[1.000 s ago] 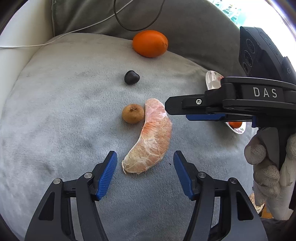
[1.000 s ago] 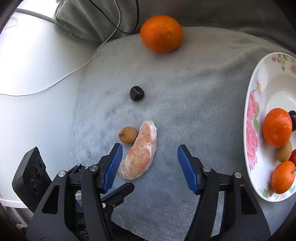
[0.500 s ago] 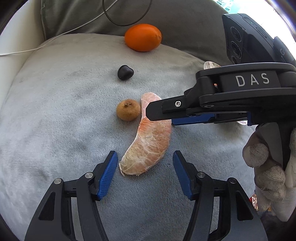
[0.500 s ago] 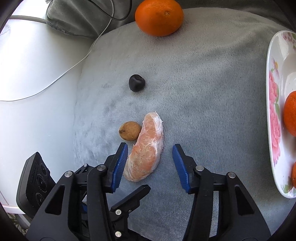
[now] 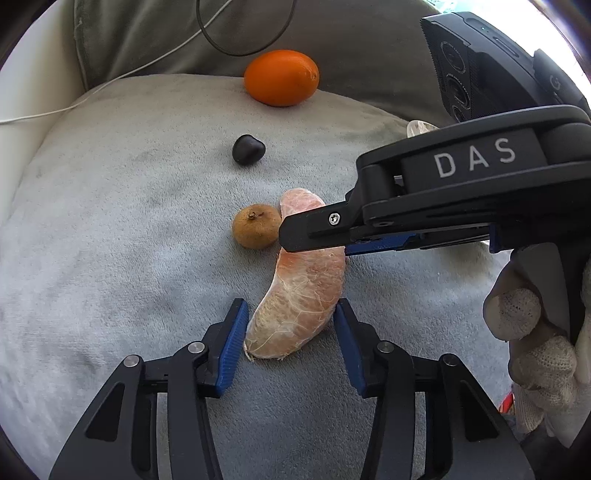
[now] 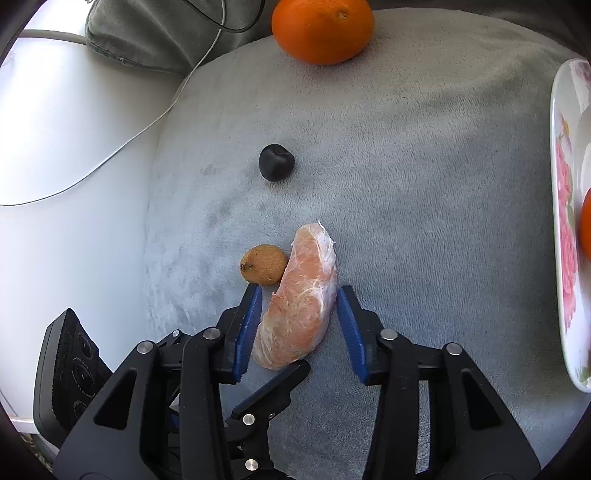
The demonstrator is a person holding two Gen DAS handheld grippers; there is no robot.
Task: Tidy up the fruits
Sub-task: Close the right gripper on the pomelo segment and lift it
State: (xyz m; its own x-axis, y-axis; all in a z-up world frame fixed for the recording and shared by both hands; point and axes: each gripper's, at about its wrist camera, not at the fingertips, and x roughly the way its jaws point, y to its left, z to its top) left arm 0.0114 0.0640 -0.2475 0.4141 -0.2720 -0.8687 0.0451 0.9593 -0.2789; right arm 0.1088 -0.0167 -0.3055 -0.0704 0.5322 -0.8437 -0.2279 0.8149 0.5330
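A peeled pink citrus segment [image 5: 306,280] [image 6: 303,295] lies on the grey cushion [image 5: 129,240], and both grippers close around it. My left gripper [image 5: 290,332] straddles its near end. Its blue pads stand right at the sides without squeezing, and its jaws are closing. My right gripper [image 6: 299,321] straddles the middle, jaws closing, with a thin gap at its left pad. In the left wrist view the right gripper [image 5: 314,240] reaches in from the right, held by a gloved hand [image 5: 535,332]. One left finger [image 6: 273,387] shows under the segment's end.
A small brown fruit [image 5: 255,230] [image 6: 264,269] touches the segment's left side. A dark fruit [image 5: 248,148] [image 6: 276,161] lies farther back, and an orange [image 5: 280,77] [image 6: 321,29] sits at the cushion's far edge. A flowered plate [image 6: 565,206] holding fruit stands right. Cables [image 5: 236,51] trail behind.
Both pairs of jaws have narrowed around the segment. The right gripper has moved in from the right and now straddles it. The fruits have not shifted.
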